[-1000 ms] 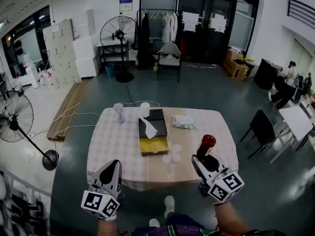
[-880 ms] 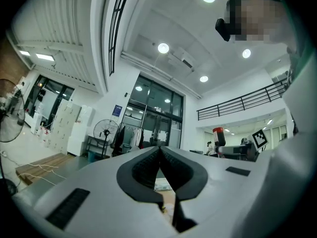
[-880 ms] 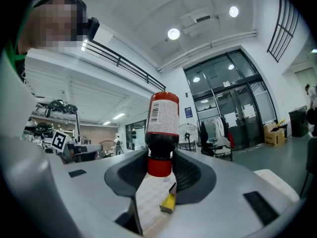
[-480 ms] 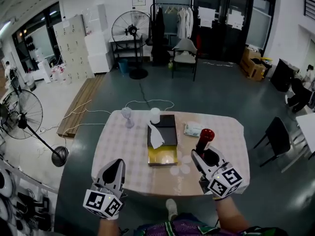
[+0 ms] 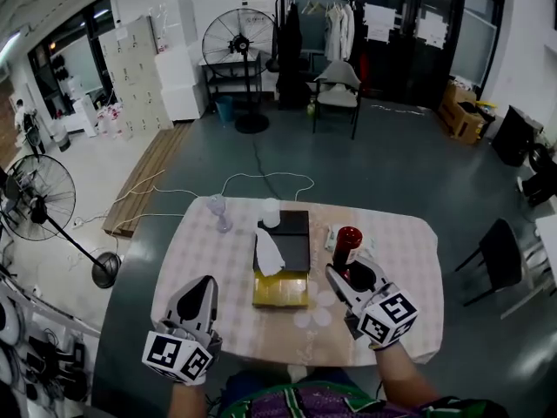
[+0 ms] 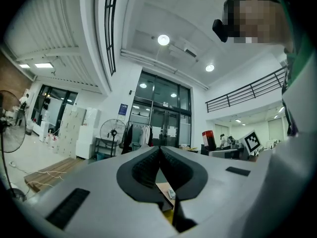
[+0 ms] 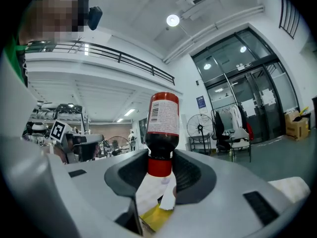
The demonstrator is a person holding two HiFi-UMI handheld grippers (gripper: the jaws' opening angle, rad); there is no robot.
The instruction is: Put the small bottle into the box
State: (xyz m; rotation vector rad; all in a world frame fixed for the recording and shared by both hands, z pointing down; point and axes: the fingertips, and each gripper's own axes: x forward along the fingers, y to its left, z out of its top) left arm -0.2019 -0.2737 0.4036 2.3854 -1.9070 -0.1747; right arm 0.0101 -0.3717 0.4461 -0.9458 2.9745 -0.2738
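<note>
Currently your right gripper (image 7: 160, 168) is clamped on the small bottle (image 7: 162, 120) at its red cap end, above the table just beside the box (image 5: 280, 293). It looks rigid, light and smooth, so it may pivot; grip firmly. Your left gripper (image 6: 159, 165) is closed, empty.

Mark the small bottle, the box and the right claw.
small bottle (image 7: 162, 114), right gripper view, on its label.
box (image 5: 280, 292), head view, on its yellow part.
right claw (image 5: 352, 274), head view, between its fingertips.
</note>
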